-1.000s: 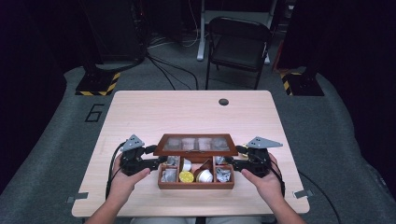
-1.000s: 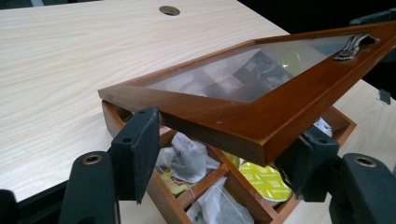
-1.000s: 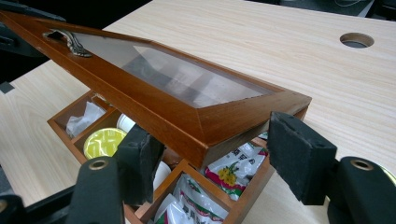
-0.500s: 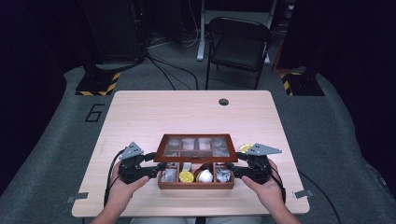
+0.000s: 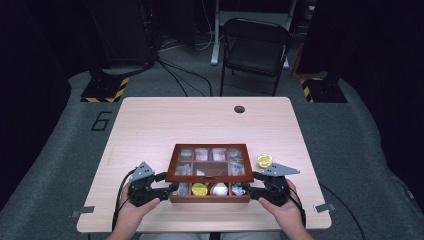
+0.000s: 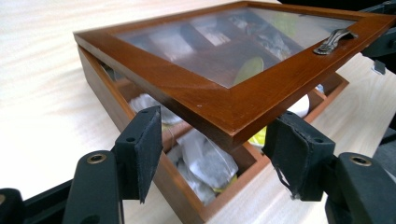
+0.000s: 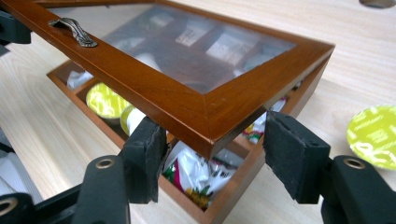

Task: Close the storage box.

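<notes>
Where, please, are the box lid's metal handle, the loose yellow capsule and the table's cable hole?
metal handle [image 7: 73, 31], right gripper view, middle of its bar.
yellow capsule [image 5: 264, 160], high view, its foil top.
cable hole [image 5: 239, 109], high view, its centre.

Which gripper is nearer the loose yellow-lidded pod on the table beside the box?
Right. The right gripper is just below the pod; the left gripper is across the box.

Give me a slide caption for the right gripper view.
Open right gripper under the front corner of the wooden box's raised glass lid, beside a yellow-green capsule.
</notes>
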`<state>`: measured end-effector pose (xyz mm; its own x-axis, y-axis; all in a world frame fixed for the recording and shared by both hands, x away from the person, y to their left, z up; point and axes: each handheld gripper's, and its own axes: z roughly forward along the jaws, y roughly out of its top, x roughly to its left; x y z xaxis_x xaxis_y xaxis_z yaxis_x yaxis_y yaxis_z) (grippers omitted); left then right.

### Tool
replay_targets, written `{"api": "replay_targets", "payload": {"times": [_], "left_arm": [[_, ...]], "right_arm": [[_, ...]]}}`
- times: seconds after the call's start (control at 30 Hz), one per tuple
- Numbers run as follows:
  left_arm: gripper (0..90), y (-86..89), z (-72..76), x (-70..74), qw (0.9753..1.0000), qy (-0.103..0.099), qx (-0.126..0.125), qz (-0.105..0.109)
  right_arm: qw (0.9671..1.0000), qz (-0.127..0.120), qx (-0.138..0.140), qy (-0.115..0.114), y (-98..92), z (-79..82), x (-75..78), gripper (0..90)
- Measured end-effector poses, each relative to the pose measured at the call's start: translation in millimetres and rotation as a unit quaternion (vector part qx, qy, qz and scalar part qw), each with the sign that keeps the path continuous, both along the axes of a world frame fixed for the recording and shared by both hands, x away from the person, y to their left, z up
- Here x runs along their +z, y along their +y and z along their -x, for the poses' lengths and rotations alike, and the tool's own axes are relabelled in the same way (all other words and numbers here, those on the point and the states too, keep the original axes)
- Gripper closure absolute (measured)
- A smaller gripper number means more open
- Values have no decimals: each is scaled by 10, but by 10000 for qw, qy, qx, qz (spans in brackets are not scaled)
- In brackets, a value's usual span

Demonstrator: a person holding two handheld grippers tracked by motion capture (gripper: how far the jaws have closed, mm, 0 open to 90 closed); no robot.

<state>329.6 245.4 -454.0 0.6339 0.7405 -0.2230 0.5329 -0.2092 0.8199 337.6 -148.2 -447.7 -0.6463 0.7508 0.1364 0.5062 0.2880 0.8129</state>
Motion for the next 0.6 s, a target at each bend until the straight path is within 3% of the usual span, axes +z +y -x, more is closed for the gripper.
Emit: {"api": "replay_targets", "payload": {"times": [0.2,0.33,0.6], "left_arm": [[369,11,47,-62,10000,95,25,-13],[369,21,70,-88,9999,105,-20,-90],[370,14,89,-175,9997,201,-103,-14]], "right_arm": [[9999,154,5,-16,18,62,-64,397],[9999,154,31,-31,15,86,-94,397],[9999,161,32,31,11,117,-182,397]]}}
